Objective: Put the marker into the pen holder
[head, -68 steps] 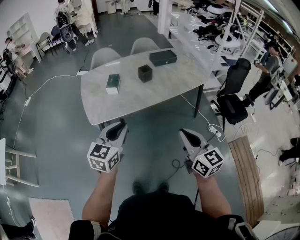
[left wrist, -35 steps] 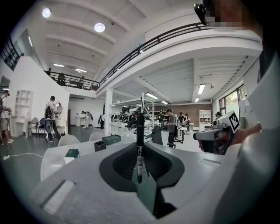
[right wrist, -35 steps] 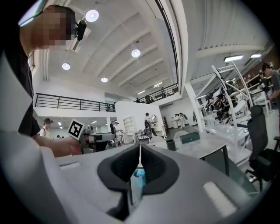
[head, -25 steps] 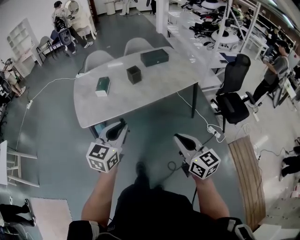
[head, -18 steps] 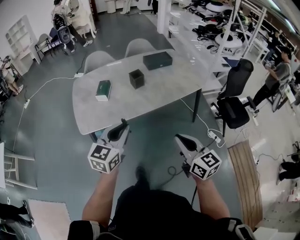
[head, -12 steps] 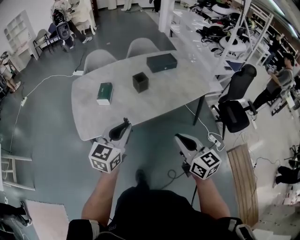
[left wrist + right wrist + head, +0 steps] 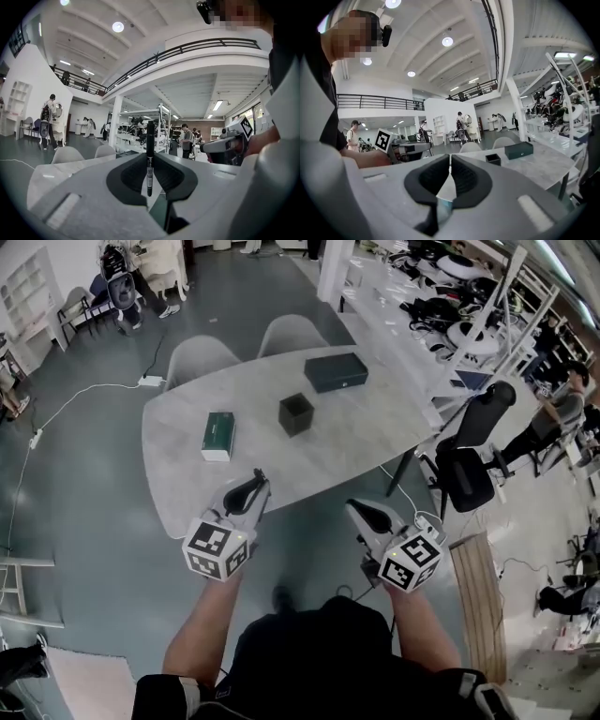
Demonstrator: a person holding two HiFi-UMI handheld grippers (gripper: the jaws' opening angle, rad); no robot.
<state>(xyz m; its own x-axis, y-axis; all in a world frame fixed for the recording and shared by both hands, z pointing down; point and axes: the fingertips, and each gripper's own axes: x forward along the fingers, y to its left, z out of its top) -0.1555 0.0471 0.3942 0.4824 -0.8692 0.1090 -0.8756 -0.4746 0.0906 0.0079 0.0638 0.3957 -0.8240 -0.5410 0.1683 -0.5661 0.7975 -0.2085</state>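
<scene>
A black marker with a white label stands upright, pinched between the jaws of my left gripper, which is shut on it. In the head view the left gripper hovers over the near edge of the grey table. The black square pen holder stands mid-table, well beyond both grippers; it also shows small in the right gripper view as the pen holder. My right gripper is held short of the table edge, and the right gripper has its jaws shut on nothing.
A green box lies on the table's left part and a dark flat case at its far side. Two grey chairs stand behind the table. A black office chair and a floor cable are to the right.
The table has come closer, so the person has stepped toward it; the left gripper now reaches over its near edge. Both grippers stay shut, the marker still in the left.
</scene>
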